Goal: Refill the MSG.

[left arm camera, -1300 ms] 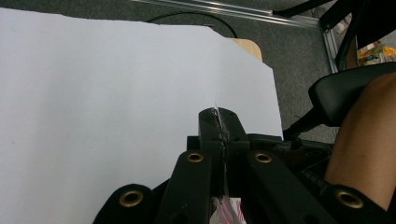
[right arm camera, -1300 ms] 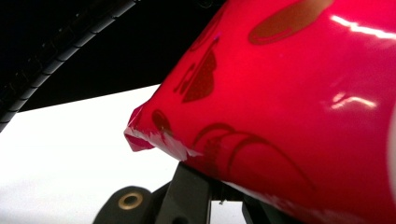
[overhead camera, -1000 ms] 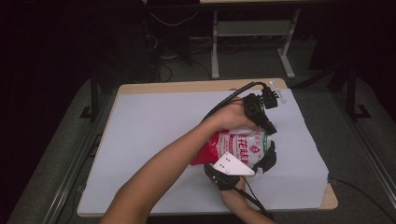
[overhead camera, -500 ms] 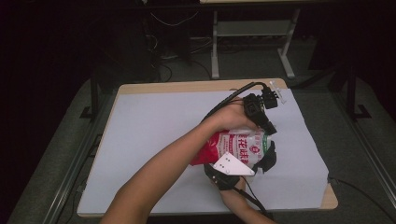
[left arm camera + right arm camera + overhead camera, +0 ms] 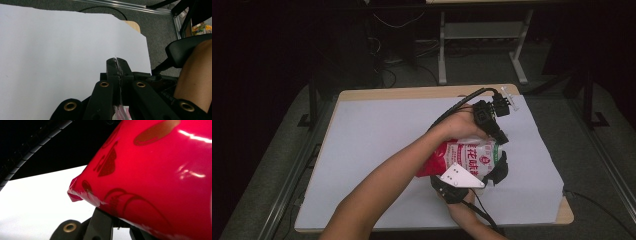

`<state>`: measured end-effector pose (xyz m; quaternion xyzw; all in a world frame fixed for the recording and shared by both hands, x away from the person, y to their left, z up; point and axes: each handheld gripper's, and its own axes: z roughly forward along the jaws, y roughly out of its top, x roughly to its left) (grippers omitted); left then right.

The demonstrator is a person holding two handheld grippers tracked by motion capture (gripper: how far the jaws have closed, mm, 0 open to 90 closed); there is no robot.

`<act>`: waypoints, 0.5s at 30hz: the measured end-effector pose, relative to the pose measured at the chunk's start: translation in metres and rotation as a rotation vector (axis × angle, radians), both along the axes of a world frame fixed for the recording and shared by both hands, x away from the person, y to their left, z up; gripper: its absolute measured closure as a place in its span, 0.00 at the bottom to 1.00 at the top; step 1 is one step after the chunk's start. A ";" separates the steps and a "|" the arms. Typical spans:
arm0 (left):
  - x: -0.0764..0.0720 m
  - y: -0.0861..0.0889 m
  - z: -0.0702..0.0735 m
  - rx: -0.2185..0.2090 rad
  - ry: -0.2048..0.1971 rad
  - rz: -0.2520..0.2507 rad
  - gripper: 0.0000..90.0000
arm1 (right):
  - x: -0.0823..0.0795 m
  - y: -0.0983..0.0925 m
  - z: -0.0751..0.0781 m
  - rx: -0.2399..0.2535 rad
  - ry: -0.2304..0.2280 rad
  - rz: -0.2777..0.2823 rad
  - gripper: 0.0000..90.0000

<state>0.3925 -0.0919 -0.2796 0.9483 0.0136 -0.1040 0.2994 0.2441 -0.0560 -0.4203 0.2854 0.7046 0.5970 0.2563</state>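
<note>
Packet: a red and white snack packet (image 5: 462,157) with printed characters is held above the surface, at about 4 o'clock from the middle of the white sheet (image 5: 382,145).
Left gripper: the left gripper (image 5: 499,134) is seen at the 12 o'clock edge of the packet in the high view, with a hand (image 5: 457,129) wrapped around it. In the left gripper view its jaws are pressed together, and a thin strip of the packet's seal (image 5: 117,68) is pinched between them.
Right gripper: the right gripper (image 5: 499,172) lies at the 6 o'clock side of the packet, its grey plate (image 5: 460,176) lying over the packet's lower part. In the right gripper view the red film (image 5: 160,170) rises straight out of the closed jaws, so the packet is gripped by its edge there too.
Corner: a crimped corner of the packet (image 5: 75,193) is seen jutting toward 9 o'clock in the right gripper view.
Surface: the wooden surface (image 5: 422,92) is covered by the white sheet; a strip of wood is left bare at 12 o'clock.
Cable: a black cable (image 5: 457,107) is trailed from the left gripper toward 9 o'clock.
</note>
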 end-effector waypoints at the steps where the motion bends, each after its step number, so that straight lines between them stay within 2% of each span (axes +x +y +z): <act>1: 0.000 0.000 0.000 0.003 -0.002 -0.001 1.00 | 0.000 0.000 0.000 0.002 0.001 0.001 1.00; 15: 0.000 -0.002 0.000 0.004 0.002 0.000 1.00 | 0.000 -0.001 0.001 0.012 0.002 0.005 1.00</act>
